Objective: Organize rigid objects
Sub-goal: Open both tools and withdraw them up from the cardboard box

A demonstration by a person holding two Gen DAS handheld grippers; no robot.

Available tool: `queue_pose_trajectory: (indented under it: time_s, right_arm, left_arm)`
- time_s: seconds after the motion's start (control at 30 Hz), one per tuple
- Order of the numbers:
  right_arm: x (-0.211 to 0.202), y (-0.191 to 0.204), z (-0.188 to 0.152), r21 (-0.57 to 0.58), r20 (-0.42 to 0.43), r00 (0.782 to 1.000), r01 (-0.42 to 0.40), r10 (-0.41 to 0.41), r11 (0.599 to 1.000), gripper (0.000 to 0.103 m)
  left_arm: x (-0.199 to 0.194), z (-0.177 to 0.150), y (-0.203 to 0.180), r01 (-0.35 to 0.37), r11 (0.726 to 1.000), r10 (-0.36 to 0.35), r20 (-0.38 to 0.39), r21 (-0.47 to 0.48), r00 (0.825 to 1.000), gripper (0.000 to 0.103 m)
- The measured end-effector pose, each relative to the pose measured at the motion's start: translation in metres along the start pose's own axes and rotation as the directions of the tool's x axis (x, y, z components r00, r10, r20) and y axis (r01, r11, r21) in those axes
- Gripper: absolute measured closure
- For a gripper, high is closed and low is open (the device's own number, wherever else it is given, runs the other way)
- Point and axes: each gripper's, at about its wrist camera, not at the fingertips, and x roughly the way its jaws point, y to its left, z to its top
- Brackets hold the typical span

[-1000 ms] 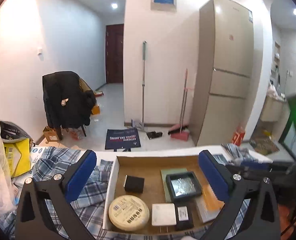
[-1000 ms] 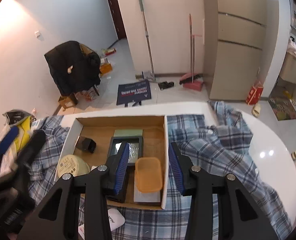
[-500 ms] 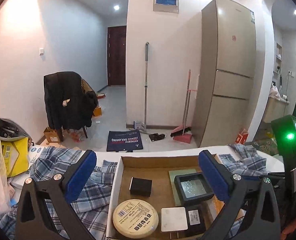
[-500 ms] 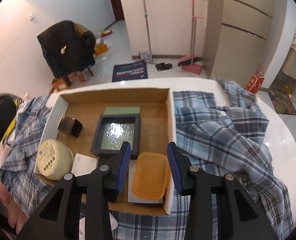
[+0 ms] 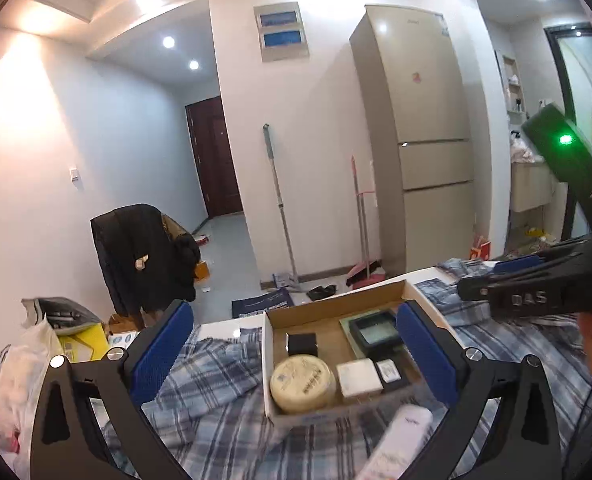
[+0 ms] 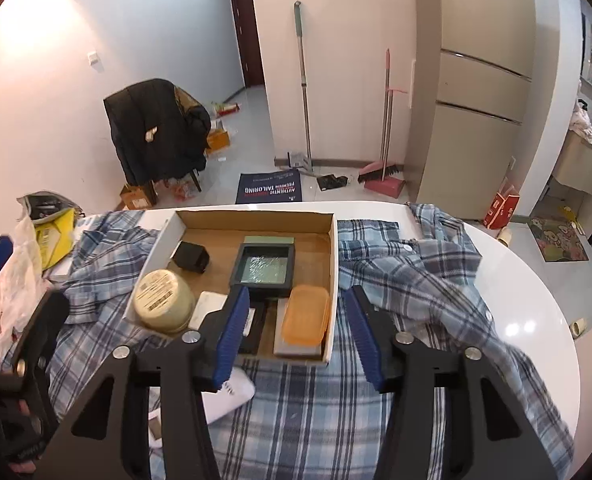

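Note:
A shallow cardboard box [image 6: 333, 248] [image 5: 267, 344] sits on a plaid shirt on the white table. It holds a round cream tin [image 6: 162, 300] [image 5: 301, 382], a small black box [image 6: 190, 258] [image 5: 301, 345], a dark square tray [image 6: 264, 270] [image 5: 373, 334], a white flat block [image 5: 357, 376] and an orange lid [image 6: 305, 314] on a grey slab. My right gripper [image 6: 297, 338] is open and empty above the box's near right corner. My left gripper [image 5: 296, 364] is open and empty, near the box's front. A white flat object [image 5: 395, 440] [image 6: 226, 398] lies before the box.
The plaid shirt [image 6: 415, 280] covers most of the round white table [image 6: 535, 320]. A plastic bag [image 6: 12, 280] and yellow package [image 6: 54, 236] lie at the table's left. A chair with a black coat [image 6: 156, 128], broom and fridge stand beyond.
My right gripper has opened wider and pulled back from the orange lid, which stays in the box. My left gripper has drawn back and tilted, showing the white object in front of the box.

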Motion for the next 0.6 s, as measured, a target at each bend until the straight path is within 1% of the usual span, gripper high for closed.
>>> queue_pose_trajectory:
  time_s: [0.03,0.1,0.17,0.27,0.3,0.37,0.4,0.47,0.5,0.53,0.57,0.6]
  right_arm:
    - [-0.004,0.002,-0.004,-0.007,-0.001,1.000,-0.006,0.006,1.000,0.048]
    - [-0.011,0.008,-0.011,-0.025,-0.003,1.000,-0.012,0.012,1.000,0.039]
    - [-0.021,0.012,-0.016,-0.031,0.013,1.000,-0.004,0.004,1.000,0.037]
    - [-0.035,0.015,-0.026,-0.026,0.041,0.999,-0.001,0.002,1.000,0.028]
    - [-0.039,0.016,-0.028,-0.025,0.048,0.999,-0.008,0.009,1.000,0.026]
    - [-0.045,0.020,-0.034,-0.028,0.055,0.998,-0.016,0.018,0.999,0.025]
    - [-0.046,0.022,-0.037,-0.036,0.054,0.998,-0.021,0.023,0.999,0.025]
    - [-0.045,0.028,-0.043,-0.089,0.051,0.998,-0.038,0.042,0.995,0.023]
    - [-0.043,0.032,-0.046,-0.115,0.039,0.999,-0.019,0.024,0.993,0.023]
    - [-0.040,0.034,-0.049,-0.127,0.026,1.000,0.008,-0.005,0.992,0.023]
    - [-0.039,0.035,-0.053,-0.133,0.023,1.000,0.018,-0.015,0.991,0.023]
    - [-0.039,0.036,-0.057,-0.141,0.023,1.000,0.010,-0.007,0.990,0.023]
  left_arm:
    - [-0.008,-0.002,0.002,0.015,1.000,-0.015,-0.005,-0.009,1.000,0.000]
    - [-0.022,-0.005,0.007,0.051,0.998,-0.052,-0.018,-0.031,0.998,0.000]
    - [-0.031,-0.006,0.013,0.073,0.996,-0.075,-0.034,-0.049,0.997,0.000]
    - [-0.044,-0.013,0.028,0.086,0.993,-0.089,-0.042,-0.075,0.995,0.000]
    - [-0.046,-0.015,0.034,0.087,0.993,-0.091,-0.045,-0.084,0.995,0.000]
    - [-0.048,-0.020,0.042,0.100,0.990,-0.106,-0.059,-0.096,0.993,0.002]
    - [-0.047,-0.024,0.046,0.114,0.988,-0.122,-0.078,-0.104,0.989,0.003]
    - [-0.044,-0.030,0.050,0.157,0.981,-0.169,-0.111,-0.112,0.979,0.007]
    - [-0.043,-0.035,0.051,0.177,0.977,-0.192,-0.130,-0.118,0.973,0.009]
    - [-0.040,-0.039,0.052,0.182,0.975,-0.200,-0.144,-0.125,0.969,0.012]
    - [-0.038,-0.044,0.052,0.191,0.973,-0.211,-0.162,-0.133,0.964,0.019]
    - [-0.033,-0.049,0.052,0.211,0.967,-0.235,-0.183,-0.143,0.955,0.023]
